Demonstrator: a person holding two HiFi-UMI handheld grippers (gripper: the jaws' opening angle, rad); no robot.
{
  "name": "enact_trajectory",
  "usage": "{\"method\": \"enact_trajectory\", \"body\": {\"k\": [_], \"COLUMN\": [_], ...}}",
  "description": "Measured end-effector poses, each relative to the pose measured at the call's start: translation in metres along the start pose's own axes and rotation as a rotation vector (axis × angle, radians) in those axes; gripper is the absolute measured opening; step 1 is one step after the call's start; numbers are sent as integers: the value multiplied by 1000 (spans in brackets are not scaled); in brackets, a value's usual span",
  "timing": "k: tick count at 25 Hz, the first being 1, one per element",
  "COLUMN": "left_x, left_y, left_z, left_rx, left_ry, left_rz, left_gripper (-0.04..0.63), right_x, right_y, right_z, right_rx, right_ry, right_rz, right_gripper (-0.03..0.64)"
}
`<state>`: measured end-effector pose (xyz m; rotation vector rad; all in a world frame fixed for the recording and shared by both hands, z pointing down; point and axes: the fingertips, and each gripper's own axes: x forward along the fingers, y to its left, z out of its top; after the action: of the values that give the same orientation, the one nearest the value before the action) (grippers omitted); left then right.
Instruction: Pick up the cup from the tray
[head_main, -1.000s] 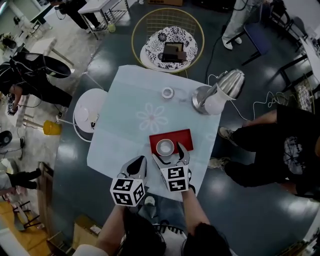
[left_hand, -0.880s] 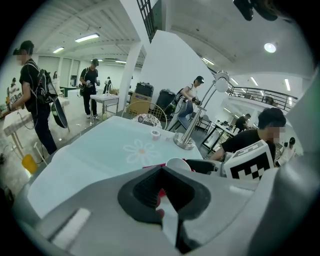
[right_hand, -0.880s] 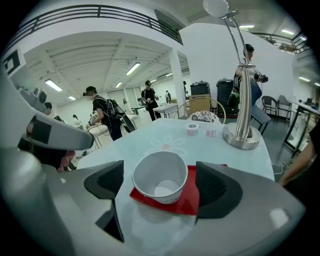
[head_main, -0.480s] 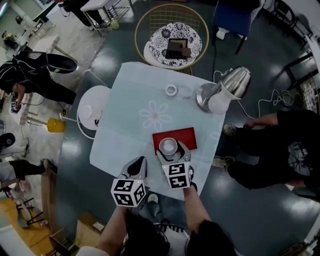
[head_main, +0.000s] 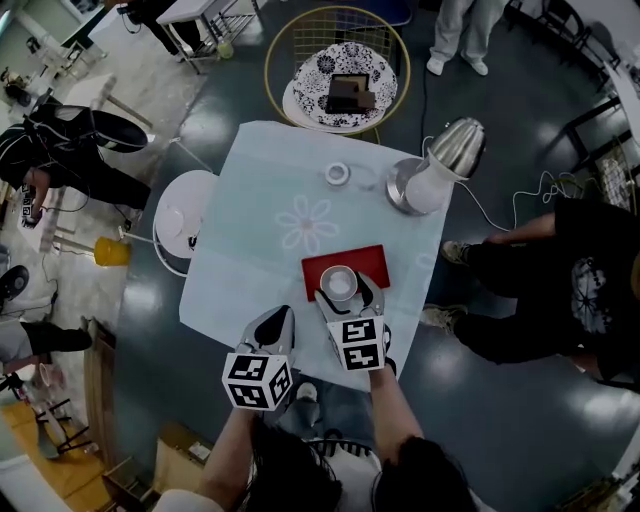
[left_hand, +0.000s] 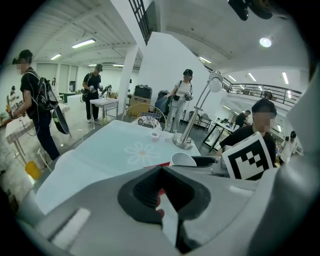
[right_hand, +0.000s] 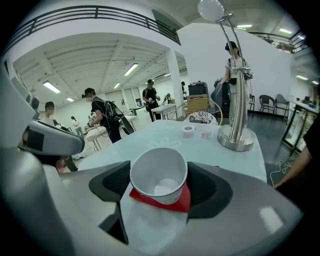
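A white paper cup (head_main: 338, 284) stands on a red tray (head_main: 372, 262) near the front of the pale table (head_main: 260, 270). My right gripper (head_main: 344, 290) reaches over the tray's near edge; its jaws have just been closing and both pads now touch the sides of the cup (right_hand: 159, 175). The cup's empty inside shows, with the tray (right_hand: 184, 199) under it. My left gripper (head_main: 277, 322) hangs to the left of the tray over the table's front edge, shut with nothing in it. In the left gripper view its jaws (left_hand: 162, 197) are together, and the cup (left_hand: 182, 160) shows beyond them.
A steel desk lamp (head_main: 435, 175) stands at the table's far right, a tape roll (head_main: 337, 173) at its far middle. Beyond are a wire chair with a patterned cushion (head_main: 340, 85) and a white stool (head_main: 180, 220). A seated person in black (head_main: 560, 290) is at the right.
My right gripper has moved forward from just behind the cup to either side of it, and its jaws have narrowed onto the cup. The left gripper has stayed put.
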<state>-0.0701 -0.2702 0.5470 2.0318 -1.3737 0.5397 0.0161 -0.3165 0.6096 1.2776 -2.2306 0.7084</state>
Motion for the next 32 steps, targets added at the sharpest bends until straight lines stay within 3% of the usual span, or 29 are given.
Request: {"method": "enact_trajectory", "body": {"k": [5,13,22,32], "left_x": [-5,-3,11,12], "left_y": [-6,-33,-61,-52], "left_z": [-4,-11,-19,-18], "left_rx": [-20,40,75,-12], "left_ry": [-4,11,41,-16], "left_rz": [-19,-84,-153,-87], "left_gripper": [0,0,0,0], "right_x": [-20,-59,-90,-99], "right_y": [-11,-51,-74,-77], "right_z": [-7,-30,-55,-83], "right_rx": [8,42,83,117], "right_ry": [-16,-35,-37,-32], "right_rz": [-34,-164,-217,-200], "right_gripper": [370,370,371,371]}}
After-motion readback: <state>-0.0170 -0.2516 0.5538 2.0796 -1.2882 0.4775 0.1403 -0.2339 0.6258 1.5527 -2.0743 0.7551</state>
